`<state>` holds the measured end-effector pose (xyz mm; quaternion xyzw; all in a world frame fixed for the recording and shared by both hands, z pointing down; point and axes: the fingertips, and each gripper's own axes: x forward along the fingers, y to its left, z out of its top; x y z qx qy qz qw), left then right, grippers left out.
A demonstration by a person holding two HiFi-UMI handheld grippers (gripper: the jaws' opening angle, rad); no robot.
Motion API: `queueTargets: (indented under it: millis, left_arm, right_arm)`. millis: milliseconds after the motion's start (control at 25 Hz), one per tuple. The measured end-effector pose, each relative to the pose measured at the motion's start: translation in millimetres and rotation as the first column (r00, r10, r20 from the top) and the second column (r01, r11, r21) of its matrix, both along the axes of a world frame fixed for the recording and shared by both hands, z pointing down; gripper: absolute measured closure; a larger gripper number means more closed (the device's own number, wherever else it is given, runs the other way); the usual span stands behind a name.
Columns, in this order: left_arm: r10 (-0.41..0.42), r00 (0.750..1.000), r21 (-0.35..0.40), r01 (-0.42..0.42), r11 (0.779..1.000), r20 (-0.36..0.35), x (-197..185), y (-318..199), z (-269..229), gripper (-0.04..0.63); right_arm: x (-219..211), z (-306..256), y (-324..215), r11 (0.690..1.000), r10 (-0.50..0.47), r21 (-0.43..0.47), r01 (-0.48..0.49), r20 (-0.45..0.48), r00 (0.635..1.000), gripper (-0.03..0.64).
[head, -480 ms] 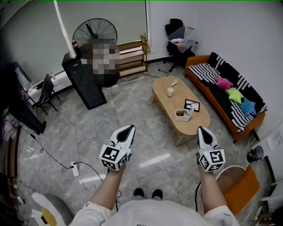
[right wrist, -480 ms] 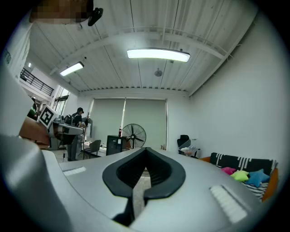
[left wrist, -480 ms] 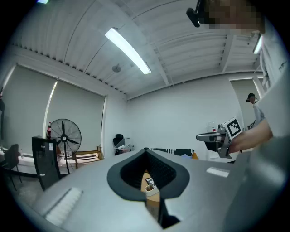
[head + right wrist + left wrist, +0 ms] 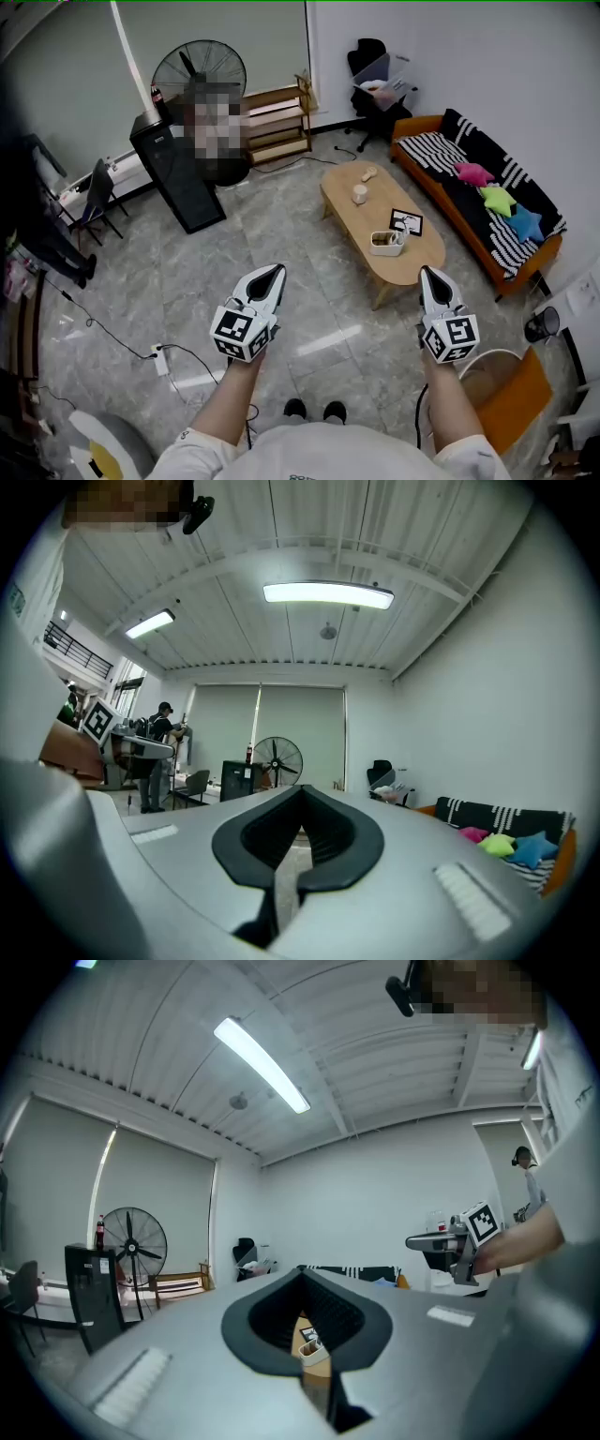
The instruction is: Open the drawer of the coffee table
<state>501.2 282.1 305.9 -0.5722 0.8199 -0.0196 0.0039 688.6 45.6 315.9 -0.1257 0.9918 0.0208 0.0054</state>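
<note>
Head view shows our jaws pressed together on both sides, with nothing between them. The left gripper (image 4: 274, 271) and the right gripper (image 4: 427, 274) are held level over the grey floor (image 4: 281, 225). Ahead and to the right, well apart from both, the oval coffee table (image 4: 349, 217) stands near the orange sofa (image 4: 427, 178). We cannot make out its drawer.

My feeds are bright: long white ceiling tubes (image 4: 328, 594) glare, the glossy grey stone floor (image 4: 323, 342) mirrors them, edges bulge.
</note>
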Motion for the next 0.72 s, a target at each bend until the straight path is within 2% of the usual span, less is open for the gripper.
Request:
queueTargets:
  millis: [160,280,360,720]
  left_arm:
    - [-0.002,1.0,0.002,0.002,1.0,-0.002,1.4,-0.6,1.1,0.595]
    - [-0.004,1.0,0.002,0.004,1.0,-0.004,2.4,-1.5,2.6,0.597]
    - [-0.006,1.0,0.002,0.006,1.0,-0.005,1.6,-1.4,2.7,0.597]
    - [-0.029,1.0,0.005,0.029,1.0,-0.012,-1.5,-1.5,8.1,0.597]
  right_arm:
    - [1.9,0.5,-0.7,1.0,-0.006,-0.001,0.006,0.003,1.0,0.614]
    - [3.3,-3.9,-9.9,1.0,0.021,-0.022,-0.019,0.073,0.997,0.61]
    - [-0.1,-4.8,-21.1,0.996,0.072,-0.058,-0.066,0.108,0.992,0.032]
    - [-7.5,11.5,-23.3,0.997,0.055,-0.058,-0.051,0.057,0.997,0.026]
